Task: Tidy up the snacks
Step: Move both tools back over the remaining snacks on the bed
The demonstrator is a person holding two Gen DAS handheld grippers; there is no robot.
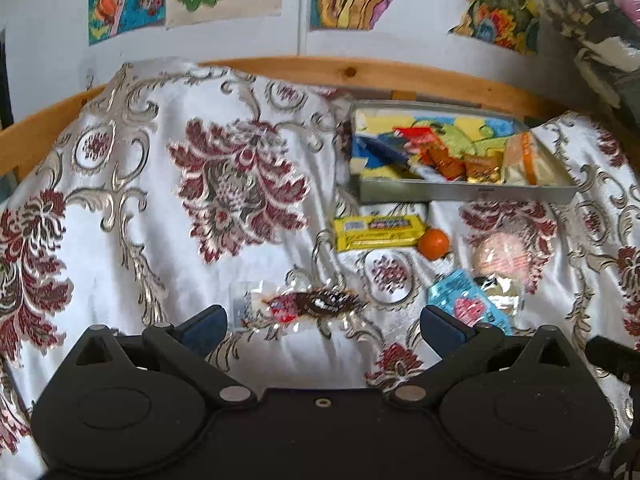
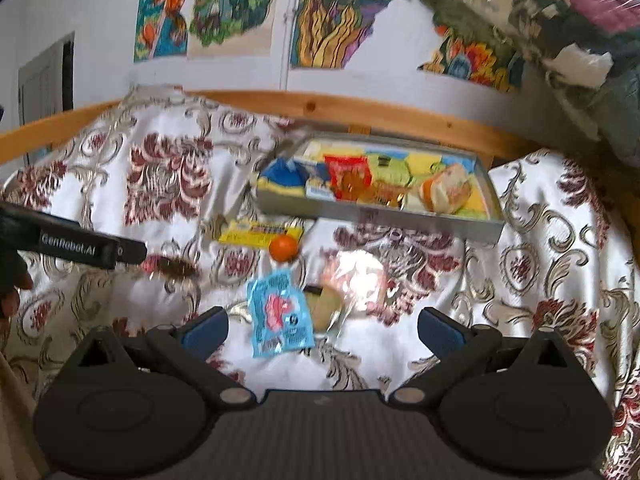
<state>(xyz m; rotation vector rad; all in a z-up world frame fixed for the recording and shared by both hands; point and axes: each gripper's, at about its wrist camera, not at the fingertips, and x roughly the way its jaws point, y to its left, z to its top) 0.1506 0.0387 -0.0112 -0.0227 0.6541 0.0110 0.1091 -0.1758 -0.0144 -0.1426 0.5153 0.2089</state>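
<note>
**Both grippers open over loose snacks, tin half filled**

Nearest the left gripper (image 1: pixel 322 322) is a dark chocolate bar in clear wrapper (image 1: pixel 310 304), lying on the patterned cloth (image 1: pixel 160 208) just ahead of the spread jaws, roughly centred between them. Nothing held. Right gripper (image 2: pixel 323 324) also has its jaws spread wide and empty, hovering above a blue packet (image 2: pixel 280 314) that lies nearer its left finger than centre.

Still loose on the cloth: yellow bar (image 1: pixel 378 232), a small orange (image 1: pixel 433 243) touching or just beside it, a pink round snack in clear wrap (image 1: pixel 502 256), and a pale snack in a clear bag (image 2: pixel 326 308) tucked partly under the blue packet. The metal tin (image 1: pixel 464 194) sits further back near the wooden rail (image 1: pixel 360 74) and already holds several wrapped snacks.

Risks, as judged:
- Cloth is wrinkled and soft; closing low could pinch fabric along with the wrapper.
- Clear wrappers are slippery and crinkly; a tip-only grip on the chocolate bar may slide out.
- Blue packet overlaps the bag beneath, so one grab could drag both.
- The orange could roll if the yellow bar is nudged.

Pose: both grippers tilted down toward the cloth, side by side; the left one's body shows at the left edge of the right view, with part of a hand (image 2: pixel 10 284) behind it.
</note>
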